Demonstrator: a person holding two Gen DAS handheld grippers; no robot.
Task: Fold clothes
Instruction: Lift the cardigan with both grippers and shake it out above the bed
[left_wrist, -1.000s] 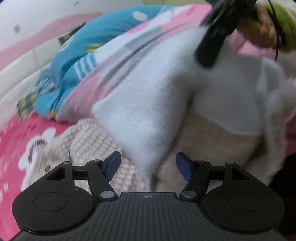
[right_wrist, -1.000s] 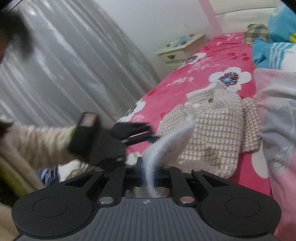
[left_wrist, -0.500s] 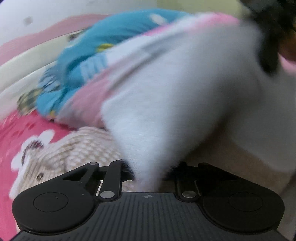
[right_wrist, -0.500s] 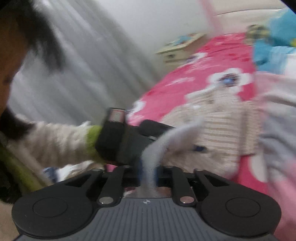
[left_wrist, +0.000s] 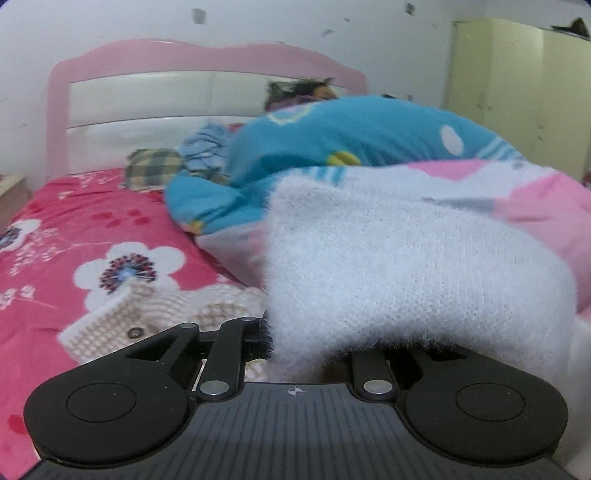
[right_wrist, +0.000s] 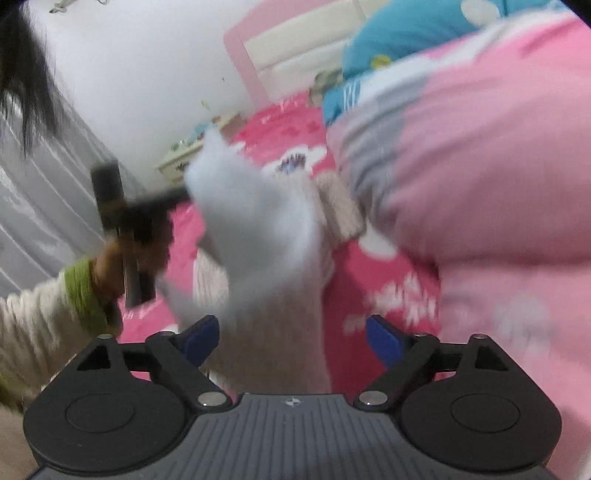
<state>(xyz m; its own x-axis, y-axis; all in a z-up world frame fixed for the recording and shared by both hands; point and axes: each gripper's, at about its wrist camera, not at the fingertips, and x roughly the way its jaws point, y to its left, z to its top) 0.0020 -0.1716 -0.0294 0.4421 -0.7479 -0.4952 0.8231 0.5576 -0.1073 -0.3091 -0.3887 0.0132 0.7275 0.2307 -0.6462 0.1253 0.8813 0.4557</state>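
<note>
A fluffy white knitted garment (left_wrist: 406, 266) fills the right of the left wrist view. My left gripper (left_wrist: 295, 343) is shut on its edge, and the fabric hides the fingertips. In the right wrist view the same garment (right_wrist: 251, 229) hangs in front, held up at the left by the other gripper in the person's hand (right_wrist: 122, 229). My right gripper (right_wrist: 291, 338) is open, blue pads apart, with cloth between them but not pinched. A beige checked garment (left_wrist: 122, 317) lies flat on the bed beneath.
The bed has a pink flowered sheet (left_wrist: 74, 229) and a pink headboard (left_wrist: 207, 62). A heaped blue and pink quilt (left_wrist: 351, 147) lies on the right, close to the garment. A bedside table (right_wrist: 188, 155) and grey curtain (right_wrist: 37, 206) stand at the left.
My left gripper closed on the white garment and lifted it. My right gripper let go of the garment and now stands open.
</note>
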